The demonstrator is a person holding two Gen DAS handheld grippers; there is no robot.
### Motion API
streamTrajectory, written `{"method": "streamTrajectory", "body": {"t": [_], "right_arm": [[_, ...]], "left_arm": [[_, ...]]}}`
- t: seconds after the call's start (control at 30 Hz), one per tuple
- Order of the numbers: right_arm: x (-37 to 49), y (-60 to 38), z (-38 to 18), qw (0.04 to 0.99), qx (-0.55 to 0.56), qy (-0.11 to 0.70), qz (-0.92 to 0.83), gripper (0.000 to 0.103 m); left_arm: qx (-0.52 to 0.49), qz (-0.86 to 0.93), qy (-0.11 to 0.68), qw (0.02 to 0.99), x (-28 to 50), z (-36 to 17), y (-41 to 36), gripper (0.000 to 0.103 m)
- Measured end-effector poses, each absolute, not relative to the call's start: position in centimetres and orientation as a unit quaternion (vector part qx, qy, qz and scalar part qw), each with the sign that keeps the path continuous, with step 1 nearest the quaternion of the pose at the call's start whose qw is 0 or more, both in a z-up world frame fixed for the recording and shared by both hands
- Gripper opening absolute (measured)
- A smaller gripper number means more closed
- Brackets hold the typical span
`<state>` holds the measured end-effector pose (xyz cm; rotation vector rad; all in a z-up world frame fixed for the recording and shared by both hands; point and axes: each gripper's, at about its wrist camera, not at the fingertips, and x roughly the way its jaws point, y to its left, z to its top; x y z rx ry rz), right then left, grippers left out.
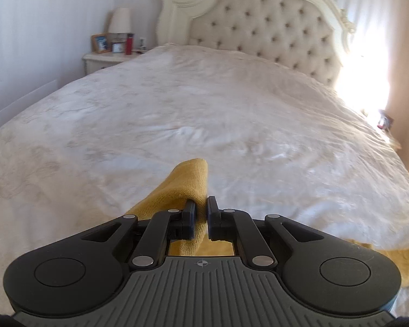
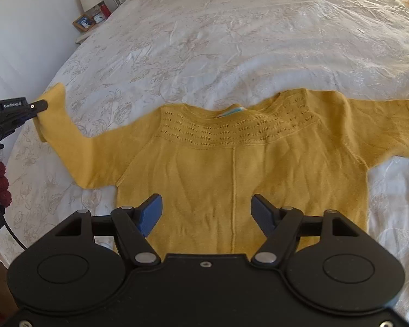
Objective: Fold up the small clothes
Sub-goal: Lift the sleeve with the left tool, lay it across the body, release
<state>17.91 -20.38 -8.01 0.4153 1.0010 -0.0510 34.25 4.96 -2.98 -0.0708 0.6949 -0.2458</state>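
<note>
A yellow knit sweater (image 2: 231, 169) lies flat on the white bedspread (image 2: 204, 41), neck away from me, both sleeves spread out. My left gripper (image 1: 201, 212) is shut on the cuff of the left sleeve (image 1: 185, 185) and holds it lifted off the bed; it also shows in the right wrist view (image 2: 38, 106) at the far left, pinching that cuff (image 2: 51, 109). My right gripper (image 2: 205, 212) is open and empty, hovering over the sweater's lower body.
A tufted cream headboard (image 1: 259, 16) stands at the far end of the bed. A nightstand (image 1: 106, 60) at the back left holds a lamp (image 1: 120, 20), a picture frame and a red bottle. Bright sunlight falls at the right.
</note>
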Motion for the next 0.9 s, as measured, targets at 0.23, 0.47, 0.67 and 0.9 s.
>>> {"method": "streamTrajectory", "body": {"t": [0.23,0.47,0.67,0.9], "right_arm": [[15.5,-25.5,-8.4,0.858,0.203,0.469,-0.052,0.074],[13.6,-28.6,-9.6,0.847,0.218,0.479,-0.075,0.074],[13.2,-29.3,-10.5,0.84,0.225,0.485,-0.086,0.074],[15.5,-27.9,-11.0,0.845,0.207,0.488,-0.073,0.074]], "left_arm": [[-0.007,-0.22,0.36,0.907,31.4,-5.4,-7.8,0.008],[0.057,-0.263,0.406,0.873,28.4,-9.2,-15.1,0.01],[0.093,-0.271,0.393,0.874,25.9,-9.8,-14.3,0.032],[0.119,-0.197,0.441,0.867,26.8,-12.7,-7.9,0.032]]}}
